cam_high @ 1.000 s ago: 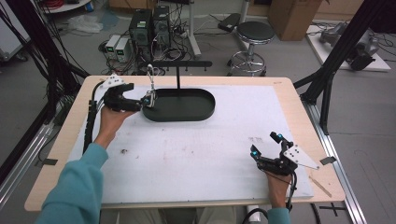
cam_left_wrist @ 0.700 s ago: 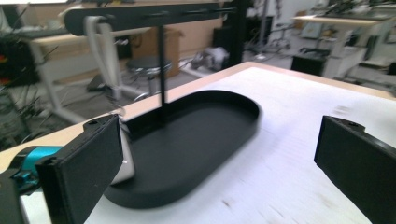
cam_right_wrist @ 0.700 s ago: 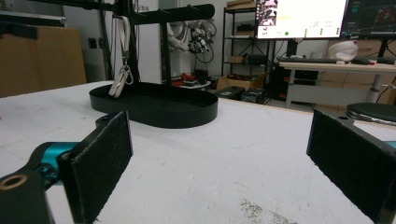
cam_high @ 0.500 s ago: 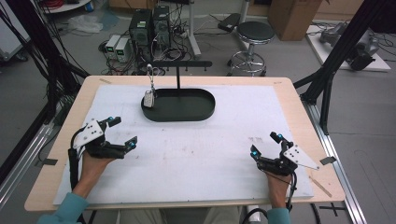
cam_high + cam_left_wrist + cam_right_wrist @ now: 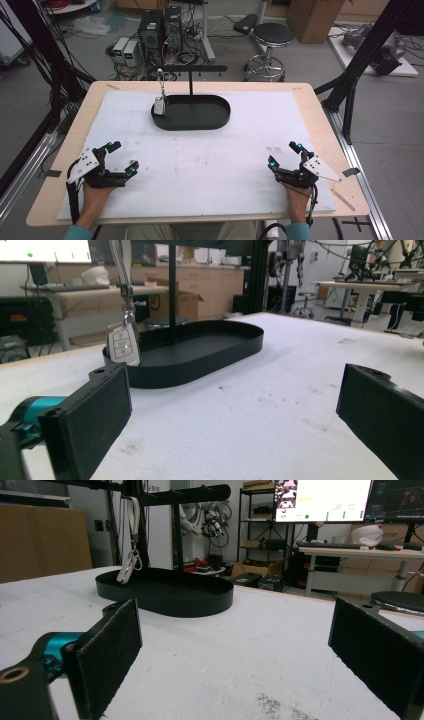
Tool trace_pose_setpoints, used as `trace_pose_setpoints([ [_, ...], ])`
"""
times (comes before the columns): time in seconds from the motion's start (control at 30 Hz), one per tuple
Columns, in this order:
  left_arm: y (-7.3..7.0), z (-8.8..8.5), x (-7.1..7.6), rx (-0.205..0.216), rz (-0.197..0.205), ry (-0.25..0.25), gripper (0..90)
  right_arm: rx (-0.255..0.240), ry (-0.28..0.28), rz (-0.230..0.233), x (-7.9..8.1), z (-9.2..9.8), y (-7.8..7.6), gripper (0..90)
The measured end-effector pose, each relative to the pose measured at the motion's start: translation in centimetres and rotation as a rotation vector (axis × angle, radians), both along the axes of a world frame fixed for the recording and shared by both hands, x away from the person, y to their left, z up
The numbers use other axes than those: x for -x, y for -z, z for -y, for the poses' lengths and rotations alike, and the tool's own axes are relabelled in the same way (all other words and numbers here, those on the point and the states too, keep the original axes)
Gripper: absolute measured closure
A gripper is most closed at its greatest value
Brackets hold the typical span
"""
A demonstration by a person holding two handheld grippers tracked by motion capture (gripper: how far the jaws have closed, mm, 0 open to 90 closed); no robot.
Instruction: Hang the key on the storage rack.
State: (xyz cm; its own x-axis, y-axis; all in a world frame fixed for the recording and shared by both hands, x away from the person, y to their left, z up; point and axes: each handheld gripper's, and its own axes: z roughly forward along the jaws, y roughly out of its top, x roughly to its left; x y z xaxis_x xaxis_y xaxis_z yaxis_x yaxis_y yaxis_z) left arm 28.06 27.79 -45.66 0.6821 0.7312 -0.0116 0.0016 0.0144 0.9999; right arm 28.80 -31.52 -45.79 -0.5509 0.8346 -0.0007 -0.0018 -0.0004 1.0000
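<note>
A black oval tray (image 5: 200, 120) with an upright T-shaped stand (image 5: 190, 80) sits at the back middle of the white mat. A silver car key fob (image 5: 159, 105) hangs on a strap from the stand's left arm, down at the tray's left rim; it is also seen as a key fob (image 5: 123, 343) and a key fob (image 5: 125, 570) in the gripper views. My left gripper (image 5: 123, 159) rests open at the near left of the mat, holding nothing. My right gripper (image 5: 284, 155) rests open at the near right, jaws wide apart and empty.
The white mat (image 5: 210, 160) covers most of the wooden table (image 5: 320, 115). A black stool (image 5: 272, 37), computer cases and cables stand on the floor behind the table. Black frame posts rise at both sides.
My left gripper has drawn back from the tray's left end to the near left of the mat, leaving the key fob hanging on the stand. The right gripper has stayed put.
</note>
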Motion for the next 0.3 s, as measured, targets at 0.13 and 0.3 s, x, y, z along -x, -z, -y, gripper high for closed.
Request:
trace_pose_setpoints([
  [0.13,0.07,0.01,0.1,0.004,0.006,-0.006,1.7,-0.002,0.0,-0.004,0.01,-0.01,0.0,6.2],
  [0.3,0.08,-0.03,0.09,0.005,0.003,-0.012,1.7,0.002,0.0,-0.003,0.03,-0.03,0.0,6.2],
])
